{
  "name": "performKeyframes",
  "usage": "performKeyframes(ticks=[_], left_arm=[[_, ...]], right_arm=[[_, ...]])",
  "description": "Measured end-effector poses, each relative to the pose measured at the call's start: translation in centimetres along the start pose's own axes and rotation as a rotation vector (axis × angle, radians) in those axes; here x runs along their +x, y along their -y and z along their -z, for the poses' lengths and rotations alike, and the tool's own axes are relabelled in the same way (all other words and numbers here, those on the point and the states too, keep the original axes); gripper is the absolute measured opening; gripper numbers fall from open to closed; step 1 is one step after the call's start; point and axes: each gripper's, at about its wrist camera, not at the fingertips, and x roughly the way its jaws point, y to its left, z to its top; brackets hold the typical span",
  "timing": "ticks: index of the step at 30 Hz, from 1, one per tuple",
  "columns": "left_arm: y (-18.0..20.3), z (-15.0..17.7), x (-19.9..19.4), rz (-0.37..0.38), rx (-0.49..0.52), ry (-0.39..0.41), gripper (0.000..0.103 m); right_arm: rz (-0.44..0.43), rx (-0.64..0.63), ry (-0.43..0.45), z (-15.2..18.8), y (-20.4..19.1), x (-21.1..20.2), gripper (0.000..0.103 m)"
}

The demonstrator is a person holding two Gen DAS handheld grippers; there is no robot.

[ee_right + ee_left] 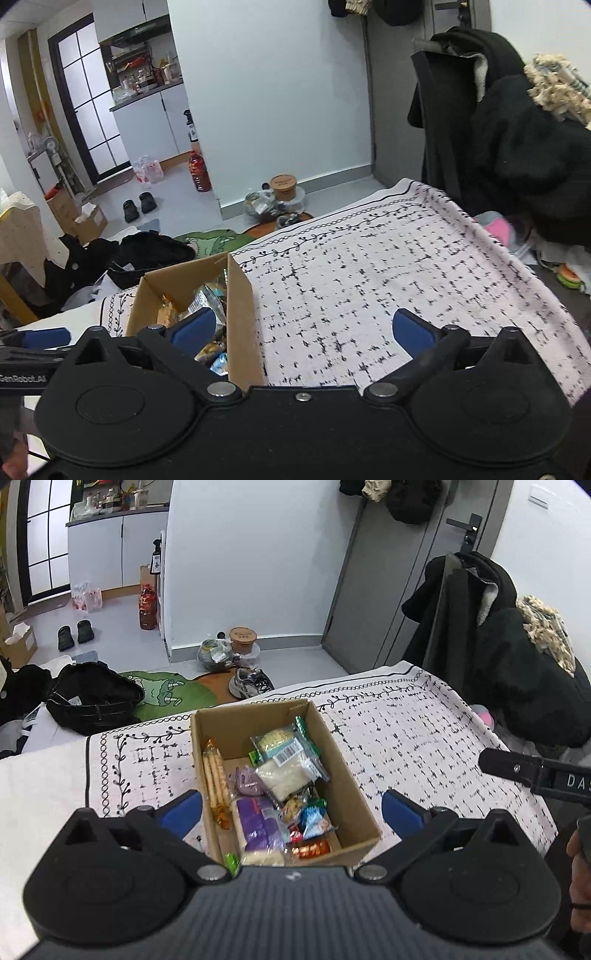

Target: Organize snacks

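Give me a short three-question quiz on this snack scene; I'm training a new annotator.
1. True or false: the cardboard box holds wrapped snacks.
2. Are the left gripper and the right gripper open or shut?
3. What covers the table: A) patterned cloth, B) newspaper, C) bare wood?

Key: 1 true; 2 both open, nothing between the jaws; 3 A.
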Motion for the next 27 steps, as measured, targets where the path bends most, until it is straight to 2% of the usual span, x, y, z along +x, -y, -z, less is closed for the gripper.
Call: performKeyframes(ticks=[9, 20, 27], left_arm=[[-0.6, 1.8, -3.5, -0.036, 0.028, 0.019, 0.103], [-0.7, 3.4, -6.4, -0.006, 0.085, 0.012, 0.103], [-0.1, 4.8, -7.6, 0.009, 0.099, 0.004, 0.103]], right_arm=[[0.006, -0.008, 0.013, 1.3, 0.1, -3.1, 0.103], [0.01, -0.021, 0.04, 3.4, 0.6, -6.7, 0.103], [0.052, -0.061, 0.051, 5.0, 0.4, -8.3, 0.103]])
